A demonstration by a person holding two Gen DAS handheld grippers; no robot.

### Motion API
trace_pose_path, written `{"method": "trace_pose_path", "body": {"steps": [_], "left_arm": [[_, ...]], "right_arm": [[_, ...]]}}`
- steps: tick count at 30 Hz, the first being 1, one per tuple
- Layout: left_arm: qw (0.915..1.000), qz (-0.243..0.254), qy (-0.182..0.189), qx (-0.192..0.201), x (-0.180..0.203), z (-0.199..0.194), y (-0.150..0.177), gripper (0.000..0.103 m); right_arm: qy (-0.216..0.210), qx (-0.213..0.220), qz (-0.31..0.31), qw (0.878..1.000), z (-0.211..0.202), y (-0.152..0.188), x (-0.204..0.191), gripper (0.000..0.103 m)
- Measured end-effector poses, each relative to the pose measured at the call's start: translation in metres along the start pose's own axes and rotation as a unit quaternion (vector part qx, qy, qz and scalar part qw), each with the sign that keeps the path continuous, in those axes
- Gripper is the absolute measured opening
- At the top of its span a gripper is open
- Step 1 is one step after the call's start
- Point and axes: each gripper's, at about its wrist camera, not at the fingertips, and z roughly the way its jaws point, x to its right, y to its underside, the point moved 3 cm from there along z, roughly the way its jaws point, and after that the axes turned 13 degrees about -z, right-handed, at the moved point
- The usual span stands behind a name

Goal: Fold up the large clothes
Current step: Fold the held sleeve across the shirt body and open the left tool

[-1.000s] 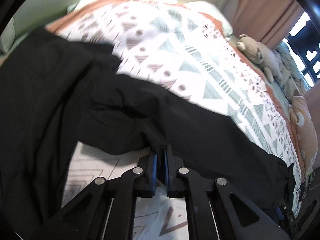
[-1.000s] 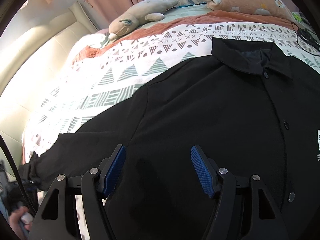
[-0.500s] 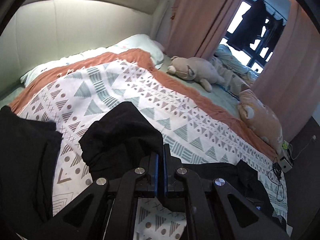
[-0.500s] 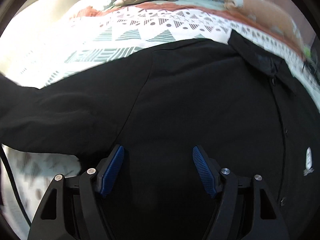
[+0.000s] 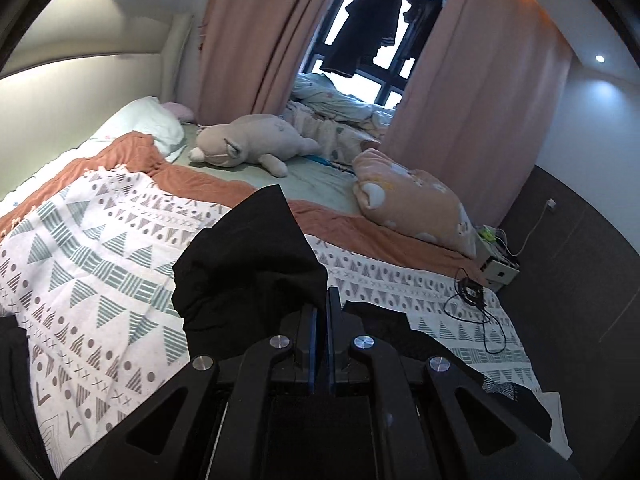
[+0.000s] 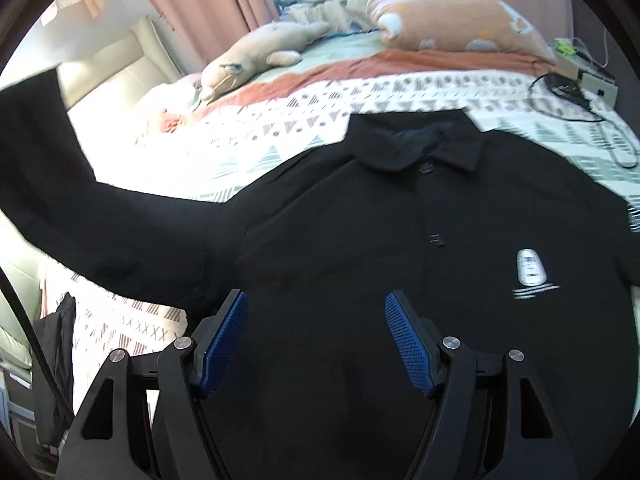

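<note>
Right wrist view: a black jacket (image 6: 360, 240) lies front-up on the patterned bed (image 6: 280, 120), beside a plush toy (image 6: 256, 56) and pillow (image 6: 452, 20); the right gripper (image 6: 316, 332) hovers wide open over it, while the left gripper (image 5: 321, 320), raised, pinches the sleeve (image 5: 248, 264).

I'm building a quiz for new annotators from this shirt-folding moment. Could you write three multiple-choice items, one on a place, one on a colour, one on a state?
1. Where does the black shirt lie?
A. on the patterned bedspread
B. on a chair
C. on the floor

2. What colour are the right gripper pads?
A. red
B. blue
C. white

3. What state is the left gripper in?
A. wide open, holding nothing
B. shut on the shirt's sleeve
C. out of view

Answers:
1 A, the shirt is spread flat across the bedspread.
2 B, both ribbed pads show blue.
3 B, its jaws are pressed together with black cloth bunched above them.
</note>
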Motion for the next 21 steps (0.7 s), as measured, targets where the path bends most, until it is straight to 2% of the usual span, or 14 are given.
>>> {"method": "trace_pose_path", "body": {"steps": [2,4,12,15,19,21], "left_arm": [[0.9997,0.013,0.015,-0.016,0.020,0.007,0.008,0.006],[0.9990,0.025,0.025,-0.029,0.038,0.015,0.015,0.006],[0.9929,0.044,0.064,-0.090,0.081,0.057,0.057,0.006],[0.9889,0.048,0.079,-0.117,0.088,0.076,0.076,0.006],[0.9828,0.041,0.100,-0.149,0.093,0.109,0.104,0.006],[0.9799,0.029,0.100,-0.170,0.093,0.128,0.120,0.006]], "right_arm": [[0.012,0.006,0.007,1.000,-0.017,0.004,0.012,0.072],[0.005,0.018,0.038,0.999,-0.037,0.013,0.025,0.077],[0.026,0.048,0.115,0.992,-0.094,0.053,0.072,0.077],[0.043,0.039,0.117,0.991,-0.086,0.058,0.092,0.077],[0.049,0.024,0.181,0.982,-0.068,0.067,0.122,0.077],[0.047,0.026,0.196,0.979,-0.063,0.059,0.127,0.077]]}}
